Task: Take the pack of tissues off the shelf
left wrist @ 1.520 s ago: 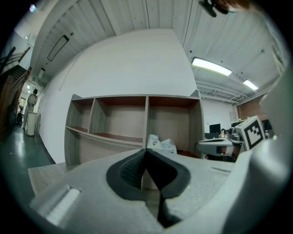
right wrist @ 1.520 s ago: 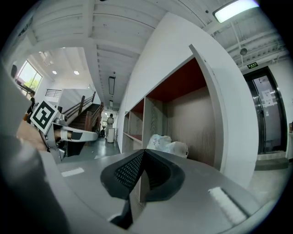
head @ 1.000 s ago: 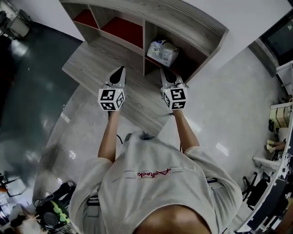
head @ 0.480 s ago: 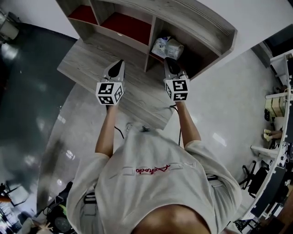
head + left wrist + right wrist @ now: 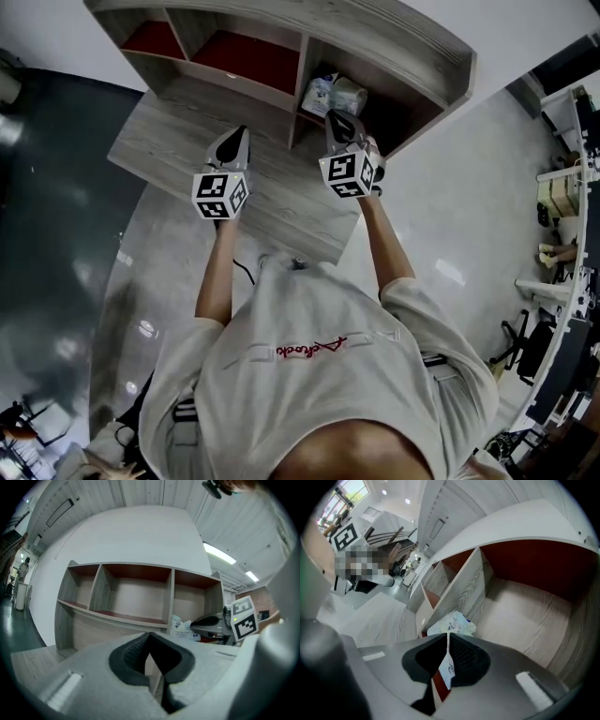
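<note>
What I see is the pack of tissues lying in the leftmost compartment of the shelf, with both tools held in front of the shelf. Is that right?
Not quite. The pack of tissues lies in the rightmost compartment of the shelf, not the leftmost; the head view shows it. The left tool and the right tool are indeed held in front of the shelf.

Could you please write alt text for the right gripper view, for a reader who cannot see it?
The right gripper, its dark jaws closed and empty, points at a white-and-blue plastic pack of tissues lying in a compartment of a pale wood-grain shelf unit with dark red inner panels.
</note>
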Tool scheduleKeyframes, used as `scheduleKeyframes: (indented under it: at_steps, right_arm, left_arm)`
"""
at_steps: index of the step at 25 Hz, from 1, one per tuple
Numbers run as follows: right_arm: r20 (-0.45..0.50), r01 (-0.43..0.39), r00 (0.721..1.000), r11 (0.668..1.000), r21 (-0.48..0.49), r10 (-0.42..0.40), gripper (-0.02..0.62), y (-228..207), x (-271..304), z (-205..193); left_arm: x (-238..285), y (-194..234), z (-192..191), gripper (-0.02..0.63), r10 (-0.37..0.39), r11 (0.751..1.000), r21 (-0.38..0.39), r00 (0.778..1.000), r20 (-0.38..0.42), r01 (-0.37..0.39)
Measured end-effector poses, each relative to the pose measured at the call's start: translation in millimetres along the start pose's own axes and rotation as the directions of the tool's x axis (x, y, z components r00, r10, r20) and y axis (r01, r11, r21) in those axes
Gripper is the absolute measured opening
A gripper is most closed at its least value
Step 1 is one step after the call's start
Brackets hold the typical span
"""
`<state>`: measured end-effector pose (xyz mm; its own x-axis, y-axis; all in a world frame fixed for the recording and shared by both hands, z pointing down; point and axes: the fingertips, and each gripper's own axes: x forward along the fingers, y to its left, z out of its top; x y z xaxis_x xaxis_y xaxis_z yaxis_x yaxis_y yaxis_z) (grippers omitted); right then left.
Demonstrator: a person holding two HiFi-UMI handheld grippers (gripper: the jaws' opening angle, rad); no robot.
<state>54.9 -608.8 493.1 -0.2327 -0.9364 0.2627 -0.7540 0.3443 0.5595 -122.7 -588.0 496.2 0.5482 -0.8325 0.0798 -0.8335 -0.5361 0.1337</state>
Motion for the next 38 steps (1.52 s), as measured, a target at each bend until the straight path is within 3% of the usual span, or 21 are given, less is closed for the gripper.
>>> scheduleKeyframes:
  at_steps: [5, 8, 12, 15, 19, 26, 34, 38]
  right_arm:
    - [-0.031, 0.014, 0.999, 0.998, -0.059, -0.016, 0.159, 2, 10, -3]
    - [-0.076, 0.000, 0.997, 0.997, -0.081, -0.006, 0.196, 2, 18, -9]
    - [-0.131, -0.009, 0.991, 0.997, -0.077, -0.001, 0.177, -1, 28, -16]
    - [-0.158, 0.003, 0.987, 0.998, -0.069, -0.014, 0.087, -4, 30, -23]
    - [-0.174, -0.003, 0.985, 0.997, -0.077, -0.010, 0.013, -3, 32, -27]
    - [-0.142, -0.011, 0.990, 0.999, -0.039, 0.006, 0.008, -3, 25, -24]
    - [-0.037, 0.032, 0.999, 0.999, 0.037, -0.030, 0.008, -9, 0, -3]
    - [0.032, 0.020, 0.999, 0.990, 0.136, -0.024, 0.008, -6, -15, 9]
  left_arm:
    - [0, 2, -3, 0.002, 0.000, 1.000, -0.005, 1.000, 0.000, 0.000]
    - [-1, 4, -4, 0.002, 0.004, 1.000, -0.007, 1.000, -0.002, -0.004]
    - [-3, 7, -5, 0.002, 0.013, 1.000, -0.008, 1.000, -0.002, -0.013]
    - [-3, 10, -5, 0.002, 0.022, 1.000, -0.010, 1.000, 0.000, -0.022]
    - [-5, 11, -3, 0.002, 0.033, 0.999, -0.009, 0.999, 0.003, -0.033]
    - [-11, 8, -2, 0.002, 0.044, 0.999, -0.007, 0.999, 0.006, -0.044]
    - [-17, -3, 6, 0.002, 0.037, 0.999, 0.012, 0.999, 0.020, -0.037]
    - [-21, -9, 8, 0.002, 0.029, 0.999, 0.020, 0.999, 0.027, -0.029]
